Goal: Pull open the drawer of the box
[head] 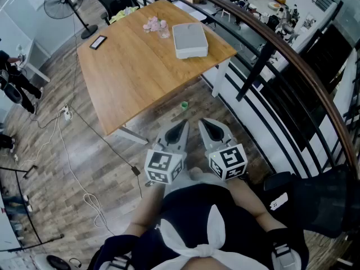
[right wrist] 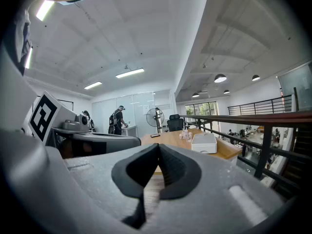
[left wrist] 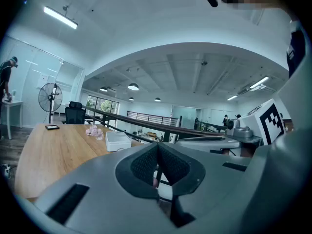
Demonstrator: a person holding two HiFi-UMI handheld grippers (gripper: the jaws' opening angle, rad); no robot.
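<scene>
- We are holding the left gripper (head: 180, 126) and right gripper (head: 207, 126) side by side, well short of the desk (head: 129, 77), seemingly not yet reaching.
- Both pairs of fingers (left wrist: 144, 167) are pressing together, empty.
- The box (head: 190, 40) is sitting by the desk's edge beside the railing (head: 281, 44).

Open tabletop (head: 132, 75) fronts the box (head: 190, 40); flowers (head: 156, 25) sit just beside it.
</scene>
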